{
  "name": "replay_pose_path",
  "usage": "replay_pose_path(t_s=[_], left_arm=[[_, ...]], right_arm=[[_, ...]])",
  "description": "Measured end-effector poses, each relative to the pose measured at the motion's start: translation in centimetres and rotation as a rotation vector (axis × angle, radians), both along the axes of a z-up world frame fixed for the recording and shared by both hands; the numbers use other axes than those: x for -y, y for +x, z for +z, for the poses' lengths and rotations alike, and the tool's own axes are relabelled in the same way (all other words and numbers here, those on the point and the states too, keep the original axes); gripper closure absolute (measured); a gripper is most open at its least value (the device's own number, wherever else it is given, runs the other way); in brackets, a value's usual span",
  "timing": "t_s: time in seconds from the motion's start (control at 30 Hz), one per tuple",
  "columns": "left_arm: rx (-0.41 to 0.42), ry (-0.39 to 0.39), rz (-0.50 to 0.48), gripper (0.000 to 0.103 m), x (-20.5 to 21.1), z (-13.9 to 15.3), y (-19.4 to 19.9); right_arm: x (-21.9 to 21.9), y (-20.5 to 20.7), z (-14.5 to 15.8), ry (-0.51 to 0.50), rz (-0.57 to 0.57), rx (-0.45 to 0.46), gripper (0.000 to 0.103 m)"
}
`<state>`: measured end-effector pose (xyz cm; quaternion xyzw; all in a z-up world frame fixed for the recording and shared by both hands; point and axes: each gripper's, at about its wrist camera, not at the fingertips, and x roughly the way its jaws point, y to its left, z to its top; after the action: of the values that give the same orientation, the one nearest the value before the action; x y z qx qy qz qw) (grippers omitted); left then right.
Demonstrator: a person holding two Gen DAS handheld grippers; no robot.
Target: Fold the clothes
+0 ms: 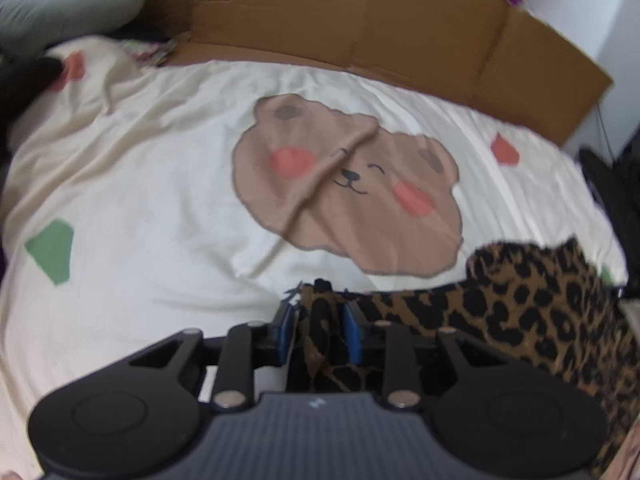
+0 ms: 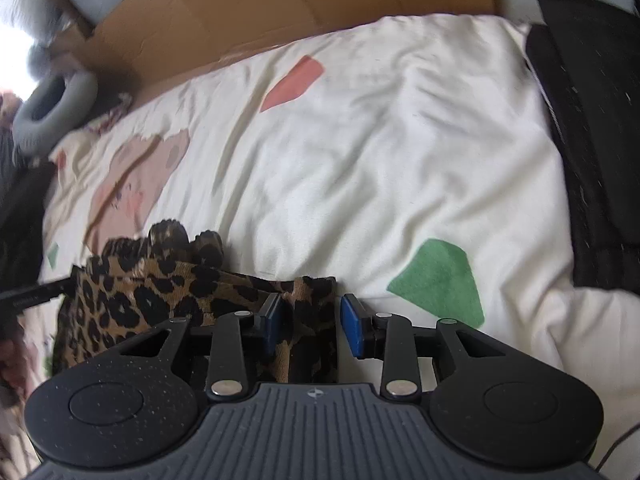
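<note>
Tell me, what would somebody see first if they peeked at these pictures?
Probably the big brown bear face with pink cheeks, printed in the middle of the cream bedcover. Next comes the leopard-print cloth, bunched at the near edge of the bed. The left claw and the right claw each have a piece of it between their blue pads.

Setting: you are in a home bedroom, working on a bed. Evidence: a cream duvet cover (image 1: 160,208) printed with a brown bear face (image 1: 348,184) and red and green patches spreads across the whole near field; a flattened cardboard sheet (image 1: 360,16) lines its far edge; a grey U-shaped pillow (image 1: 60,4) lies at the far left; a black cushion (image 2: 592,120) sits at the right edge.
</note>
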<state>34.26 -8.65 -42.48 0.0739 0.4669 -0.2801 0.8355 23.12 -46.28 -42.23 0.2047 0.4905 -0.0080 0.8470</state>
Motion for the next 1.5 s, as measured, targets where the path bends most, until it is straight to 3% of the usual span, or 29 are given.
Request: replay_pose_path(t_s=[0.13,0.2,0.23,0.27,0.3,0.4,0.7,1.07,1.2,1.5], left_arm=[[0.005,0.01,-0.011,0.071,0.4,0.0,-0.1],[0.003,0.008,-0.011,0.071,0.4,-0.1,-0.1],[0.002,0.006,-0.011,0.075,0.5,-0.1,-0.1],[0.001,0.005,-0.011,0.08,0.5,-0.1,0.0],[-0.002,-0.005,-0.008,0.09,0.4,-0.1,-0.1],[-0.001,-0.036,0.024,0.095,-0.2,0.3,-0.5],[0.098,-0.097,0.061,0.096,-2.2,4.2,-2.3],[0.123,-0.165,0.103,0.096,-2.7,7.5,-2.5],[0.139,-0.151,0.093,0.096,-2.0,7.6,-1.8],[0.076,-0.086,0.102,0.096,-1.2,4.9,0.3]], right_arm=[[-0.5,0.3,0.0,-0.033,0.022,-0.008,0.063],[-0.5,0.3,0.1,-0.038,0.029,-0.006,0.071],[-0.5,0.3,0.1,-0.037,0.032,-0.004,0.074],[-0.6,0.3,0.2,-0.036,0.036,-0.001,0.085],[-0.6,0.2,0.3,-0.035,0.036,0.001,0.088],[-0.6,-0.3,1.1,-0.042,0.027,0.022,0.096],[0.4,-2.9,5.5,-0.026,-0.017,0.128,0.097],[0.6,-3.2,7.9,-0.007,-0.037,0.182,0.097],[0.7,-2.5,7.9,-0.016,-0.044,0.182,0.097],[0.8,0.2,6.0,-0.032,-0.036,0.131,0.097]])
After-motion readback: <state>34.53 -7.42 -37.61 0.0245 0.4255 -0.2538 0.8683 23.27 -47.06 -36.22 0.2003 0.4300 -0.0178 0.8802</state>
